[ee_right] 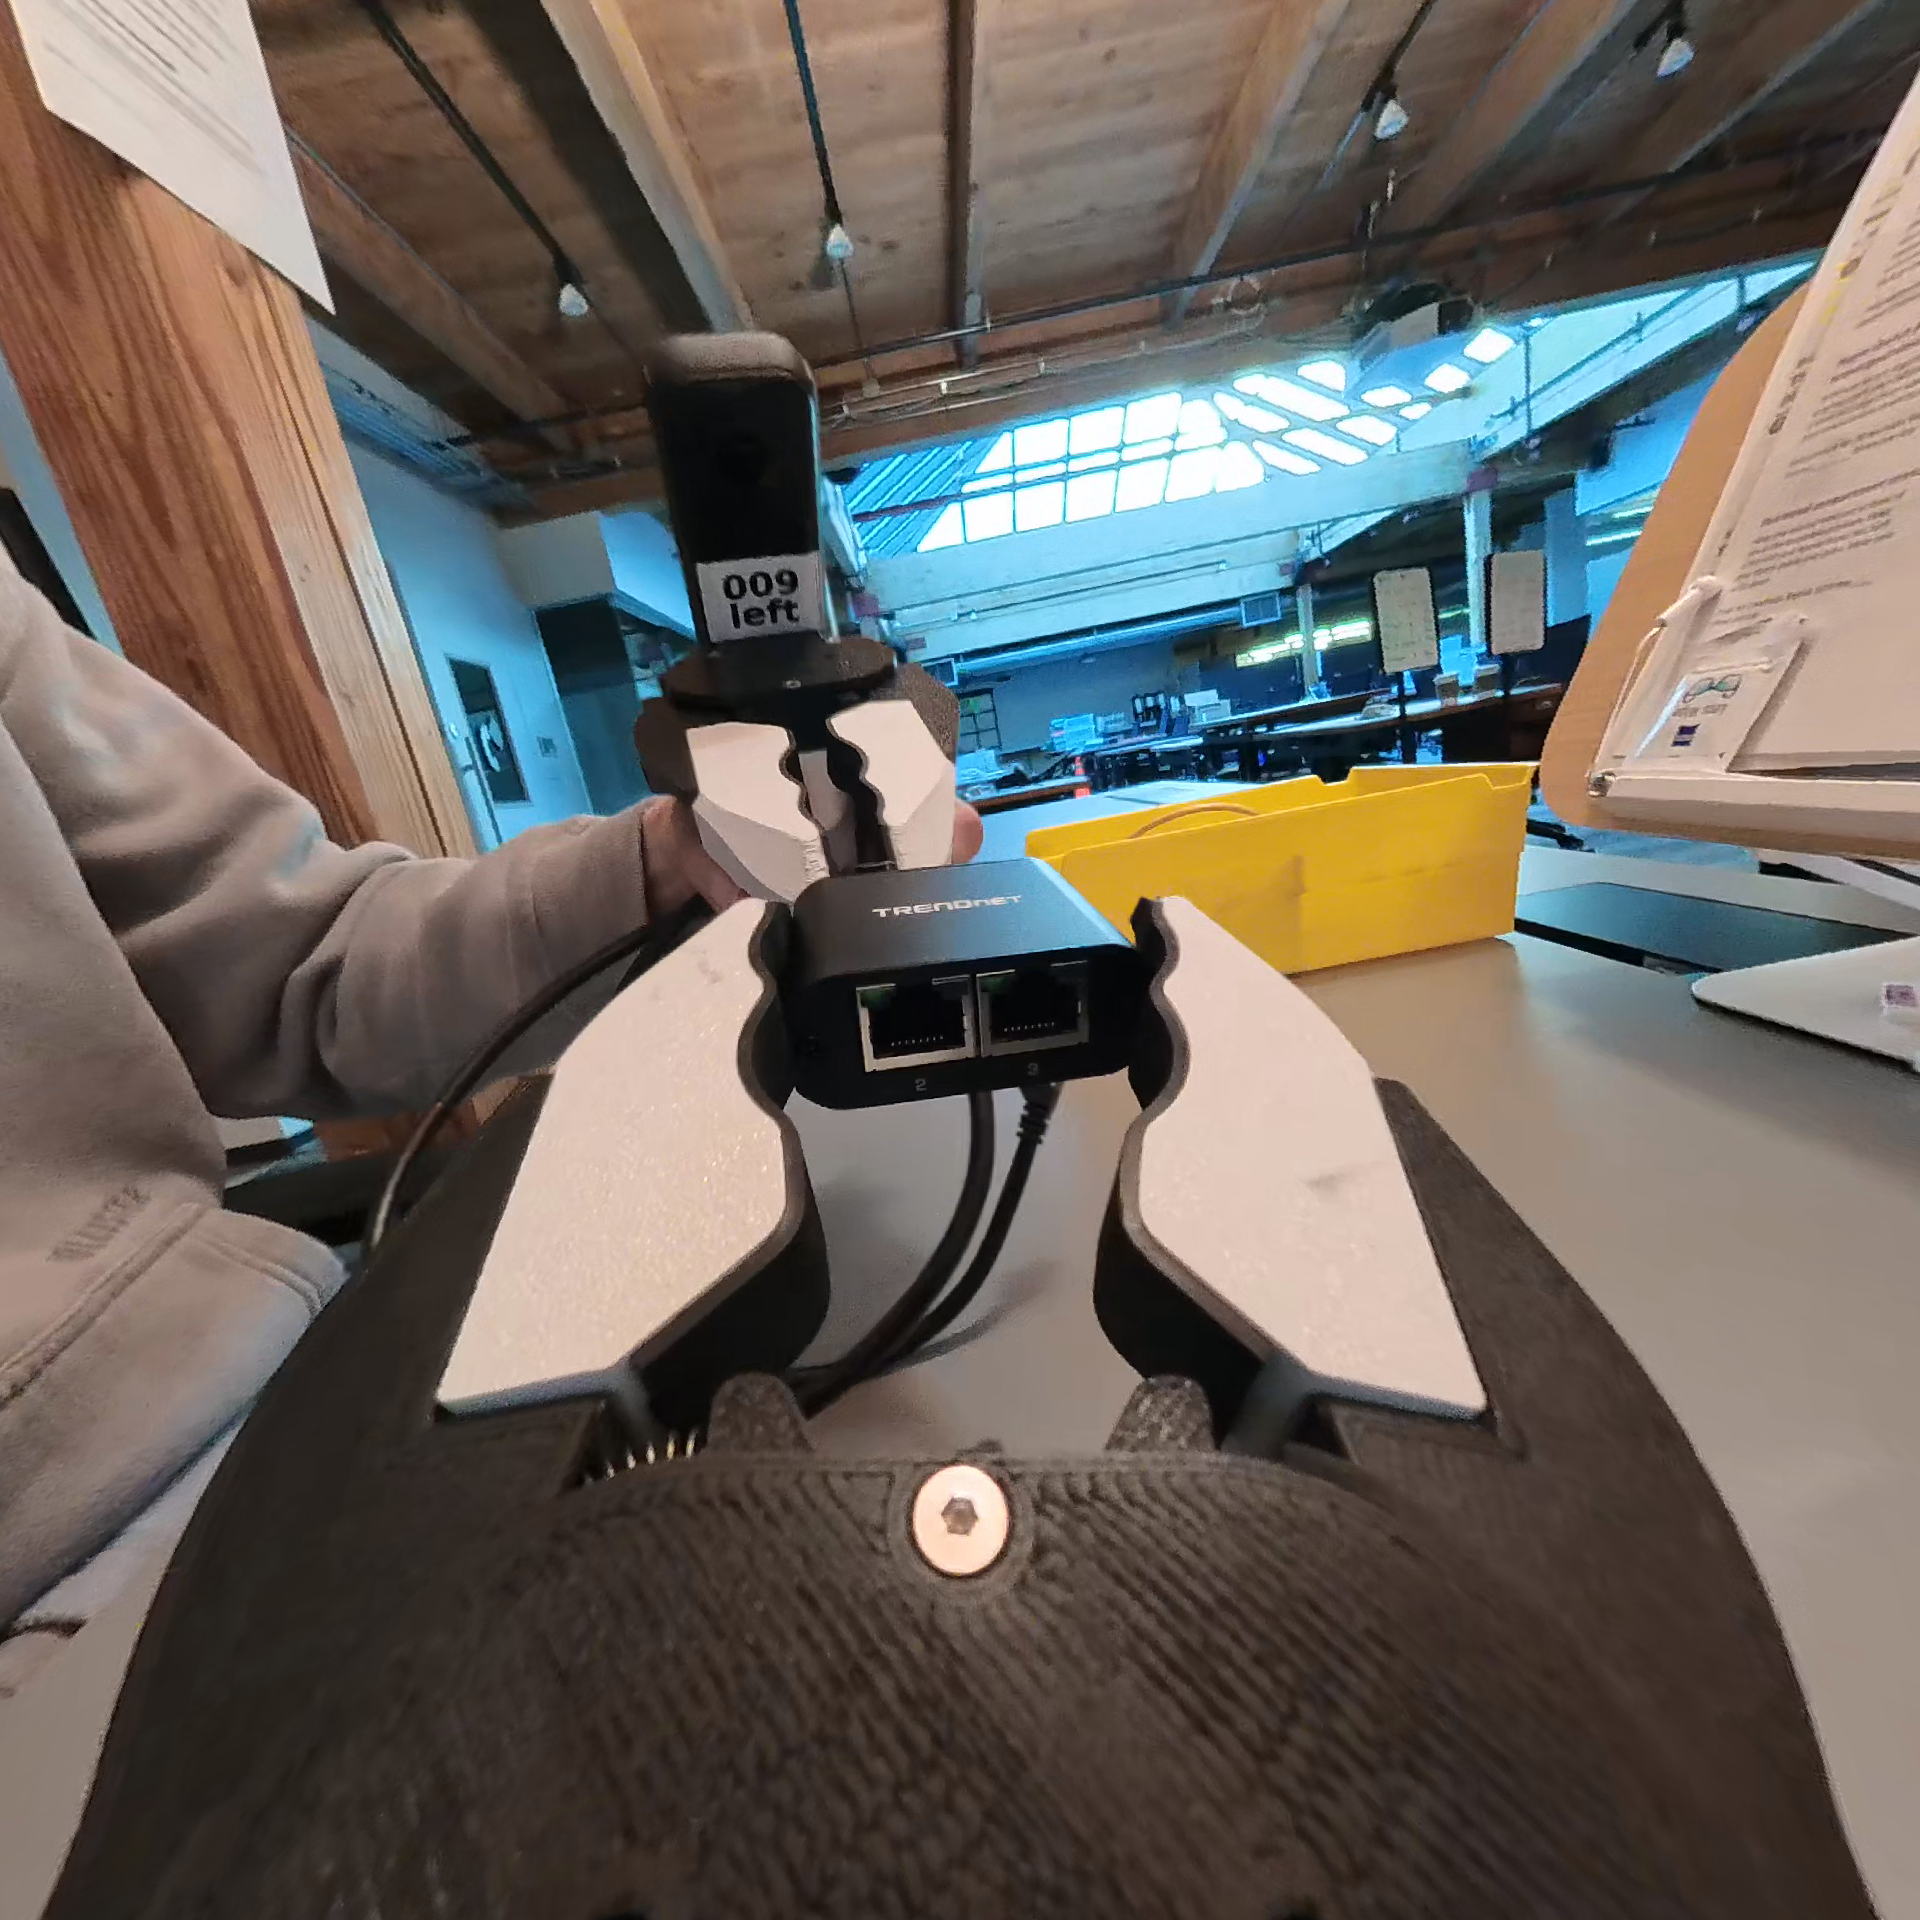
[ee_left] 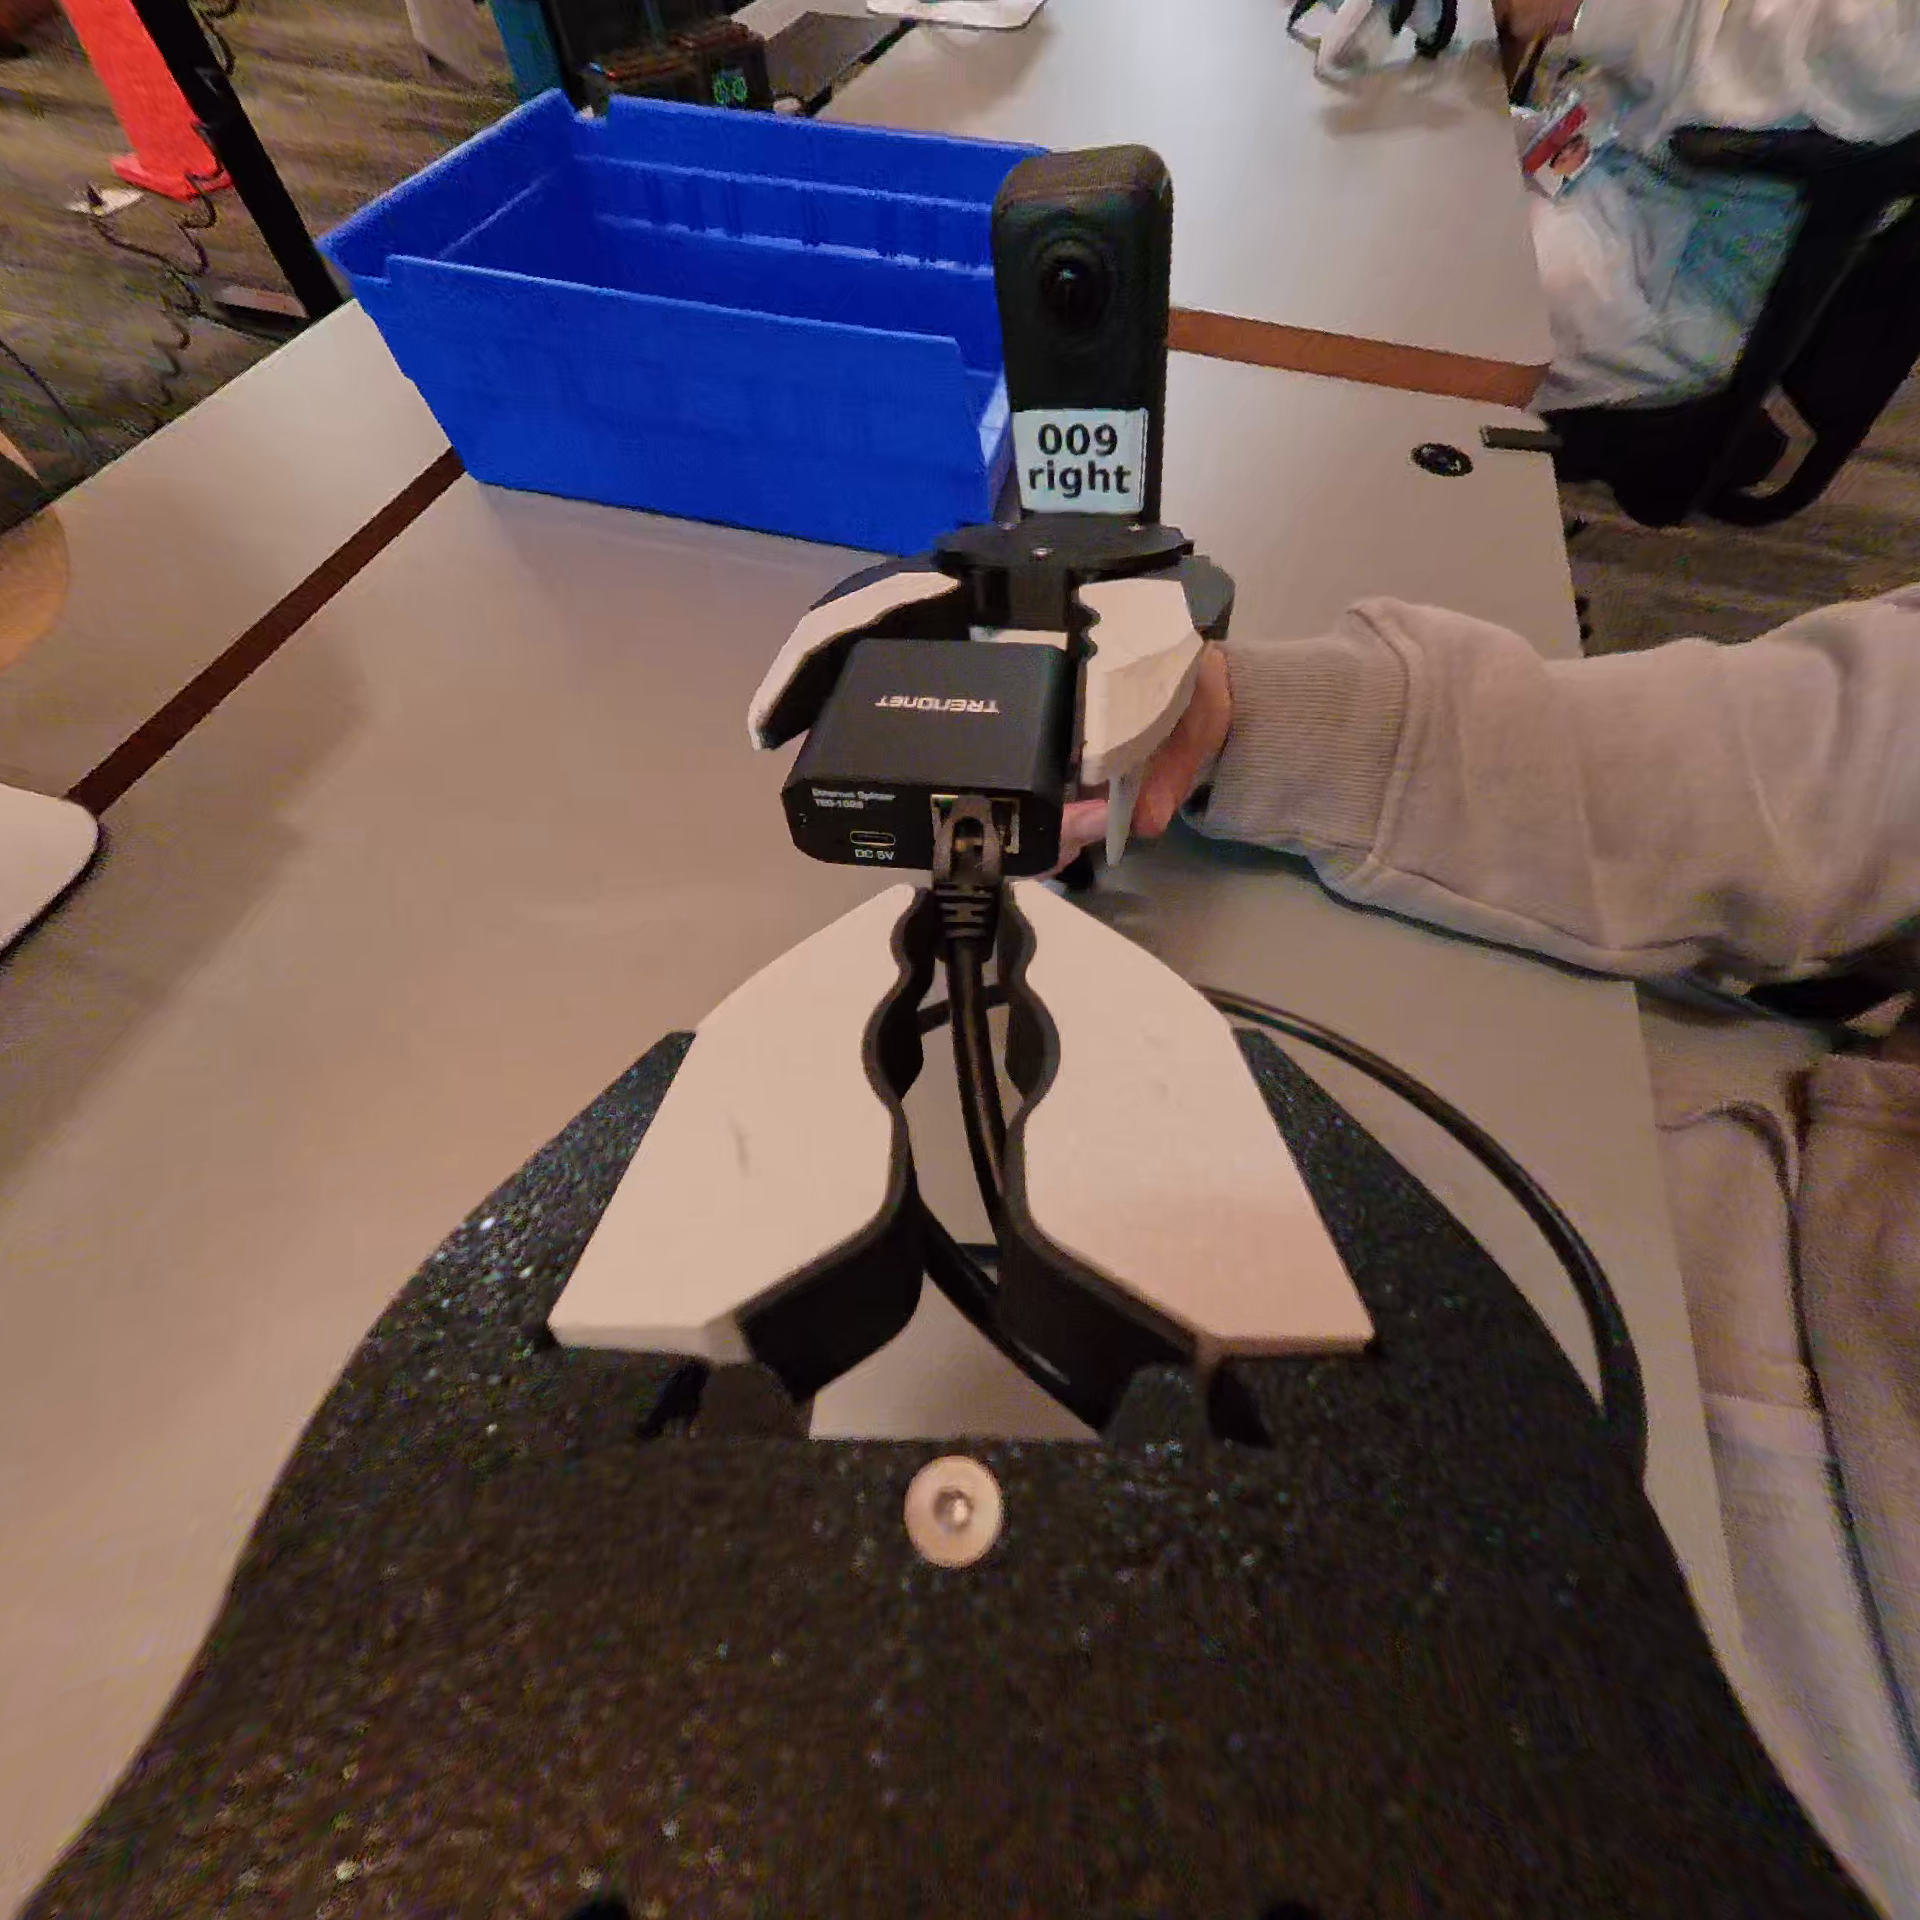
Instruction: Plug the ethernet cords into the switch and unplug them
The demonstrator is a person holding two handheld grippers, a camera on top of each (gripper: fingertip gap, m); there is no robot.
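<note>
Grey counter (ee_left: 436, 790) tops sit side by side, parted by dark brown seams. Patterned brown carpet (ee_left: 94, 281) covers the floor beyond, where an orange cone (ee_left: 145, 114) stands. Overhead run timber ceiling beams (ee_right: 1091, 156) hung with small pendant lamps (ee_right: 837, 241). A thick wooden post (ee_right: 177, 499) rises nearby. Farther off, a gridded skylight (ee_right: 1195, 447) lets in cool bluish daylight over rows of distant tables (ee_right: 1351, 717).

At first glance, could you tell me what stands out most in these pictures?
The black switch held between the right gripper fingers. A black cord is plugged into its far side, pinched by the left gripper. A blue bin sits behind; a yellow bin lies opposite.
</note>
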